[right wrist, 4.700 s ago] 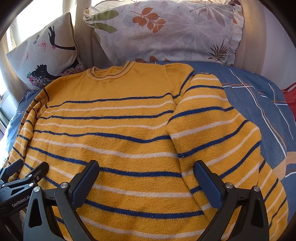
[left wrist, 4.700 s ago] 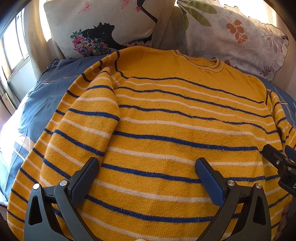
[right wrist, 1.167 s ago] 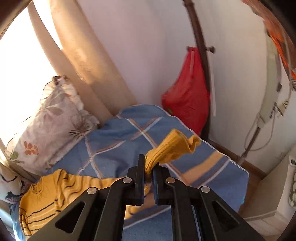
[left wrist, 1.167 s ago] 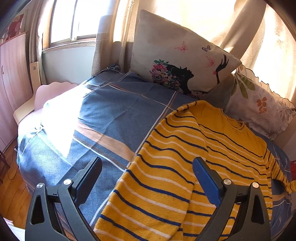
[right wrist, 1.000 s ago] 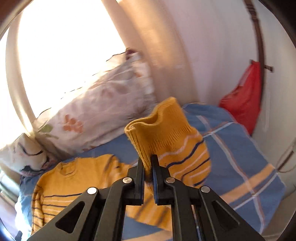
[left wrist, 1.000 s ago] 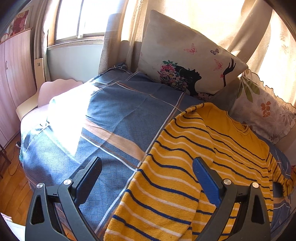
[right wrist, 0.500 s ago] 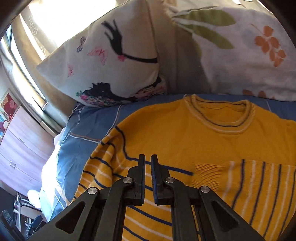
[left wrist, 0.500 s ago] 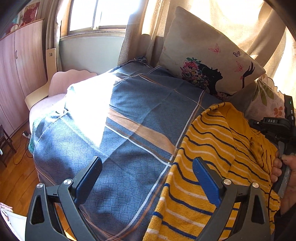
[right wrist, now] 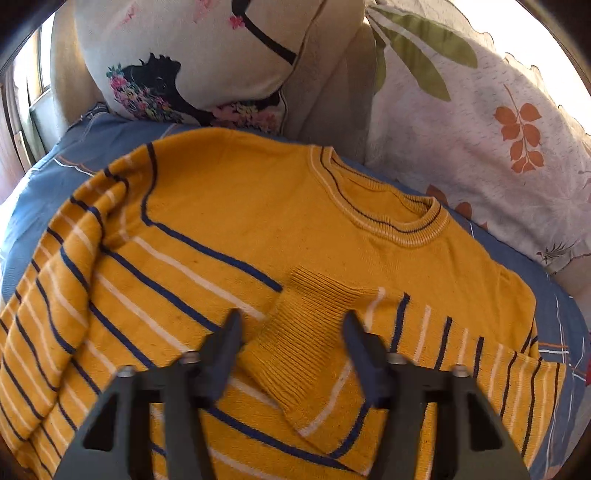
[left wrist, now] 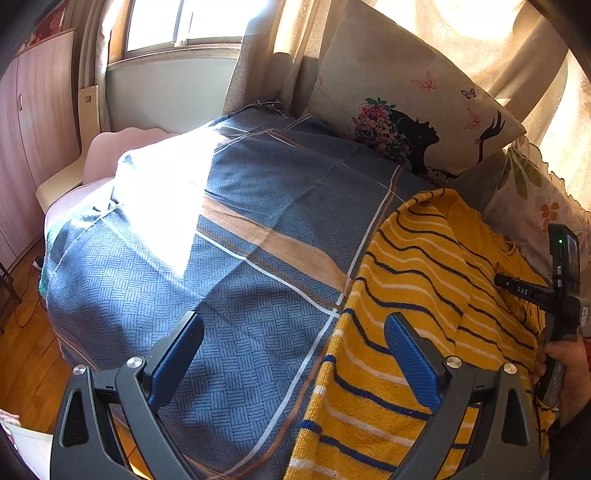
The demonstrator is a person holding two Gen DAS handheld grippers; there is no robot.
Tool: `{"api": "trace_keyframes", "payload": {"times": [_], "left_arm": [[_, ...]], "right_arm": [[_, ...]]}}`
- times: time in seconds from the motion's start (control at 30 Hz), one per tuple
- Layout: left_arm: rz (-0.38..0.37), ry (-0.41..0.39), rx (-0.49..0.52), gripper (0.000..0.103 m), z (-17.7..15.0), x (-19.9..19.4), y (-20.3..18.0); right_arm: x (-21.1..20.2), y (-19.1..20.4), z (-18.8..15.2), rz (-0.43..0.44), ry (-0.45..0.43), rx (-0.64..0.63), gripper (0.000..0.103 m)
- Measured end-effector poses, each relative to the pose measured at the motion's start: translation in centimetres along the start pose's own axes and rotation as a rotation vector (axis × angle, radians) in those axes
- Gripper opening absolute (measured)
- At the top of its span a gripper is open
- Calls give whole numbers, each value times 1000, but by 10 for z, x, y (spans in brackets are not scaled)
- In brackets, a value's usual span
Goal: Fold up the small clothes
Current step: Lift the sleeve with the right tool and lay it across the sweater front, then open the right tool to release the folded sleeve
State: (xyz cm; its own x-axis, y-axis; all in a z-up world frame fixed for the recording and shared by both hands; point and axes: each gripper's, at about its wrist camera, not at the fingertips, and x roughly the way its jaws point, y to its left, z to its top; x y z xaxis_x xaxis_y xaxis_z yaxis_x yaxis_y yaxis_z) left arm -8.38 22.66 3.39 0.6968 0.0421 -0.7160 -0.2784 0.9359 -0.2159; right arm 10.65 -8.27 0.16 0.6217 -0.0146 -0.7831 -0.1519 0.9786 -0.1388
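Observation:
A yellow sweater [right wrist: 229, 229] with blue and white stripes lies flat on a blue checked bedspread [left wrist: 236, 258]. Its right sleeve [right wrist: 424, 339] is folded across the chest, with the ribbed cuff [right wrist: 306, 325] lying between the fingers of my right gripper [right wrist: 291, 332], which is open just above it. My left gripper [left wrist: 295, 354] is open and empty over the sweater's left sleeve edge [left wrist: 354, 369] and the bedspread. The sweater also shows in the left wrist view [left wrist: 424, 295], with the right gripper's body [left wrist: 561, 295] held in a hand at the far right.
Two pillows lean at the head of the bed: one with a woman's silhouette [right wrist: 192, 62] and one with leaves [right wrist: 480, 110]. A window [left wrist: 184, 22], wooden cupboard [left wrist: 33, 129] and the bed's left edge over a wood floor [left wrist: 22, 354] show at left.
My right gripper carried the sleeve cuff over the sweater's chest, laid it down and opened. My left gripper, open throughout, drifted left toward the bed's left side.

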Motion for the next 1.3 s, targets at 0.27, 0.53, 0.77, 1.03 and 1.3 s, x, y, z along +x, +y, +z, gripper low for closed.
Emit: {"api": "trace_keyframes", "payload": {"times": [0.27,0.53,0.77,1.03,1.3], "left_arm": [[21,-28,-47,98,6,-5,18],[11,1,-46,98,1,-3,16],[-16,44,-91,98,-4,3,37],[-78,61,-110,98,-25,-10,58],[-171,152,-75,98,-52,-15,42]], "right_arm": [[-28,-26,26,98,-112,168,10],[-3,30,61,229,-109,162,10],[13,39,51,299,-43,189,44],[-47,28,-2,408,-74,172,60],[-84,38,-54,465,-103,135,62]]}}
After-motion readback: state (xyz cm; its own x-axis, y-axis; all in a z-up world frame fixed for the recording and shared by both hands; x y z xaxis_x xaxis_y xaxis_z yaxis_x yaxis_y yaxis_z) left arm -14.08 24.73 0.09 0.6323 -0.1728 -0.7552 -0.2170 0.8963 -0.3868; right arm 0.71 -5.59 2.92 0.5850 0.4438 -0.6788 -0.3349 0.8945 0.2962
